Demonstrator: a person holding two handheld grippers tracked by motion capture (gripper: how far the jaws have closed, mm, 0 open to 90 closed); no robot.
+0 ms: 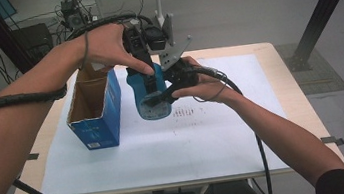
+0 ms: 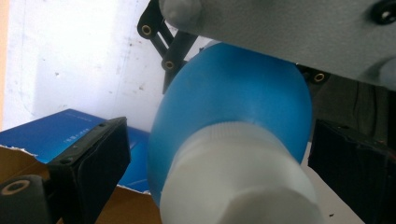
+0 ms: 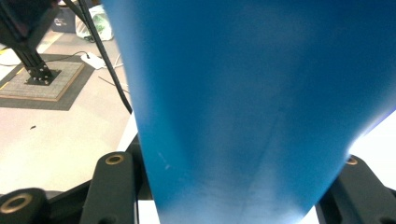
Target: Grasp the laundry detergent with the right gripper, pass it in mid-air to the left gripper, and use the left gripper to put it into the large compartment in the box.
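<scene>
A blue bottle [image 1: 151,97] is held above the white table sheet [image 1: 205,133] between two grippers.

In the high view, the bottle is gripped beside the open blue carton [image 1: 96,112] by the left gripper [image 1: 150,77] and the right gripper [image 1: 169,93]. In the left gripper view, the white cap [image 2: 238,182] is seen between parted jaws, with no contact visible. In the right gripper view, the jaws are clamped on the bottle's body.

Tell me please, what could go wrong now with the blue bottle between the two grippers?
The right gripper alone clamps the blue bottle above the table; its smooth body may slip and fall. The left gripper stands open around the white cap; closing off-centre might twist the bottle loose. The open blue box stands close and could be knocked.
</scene>
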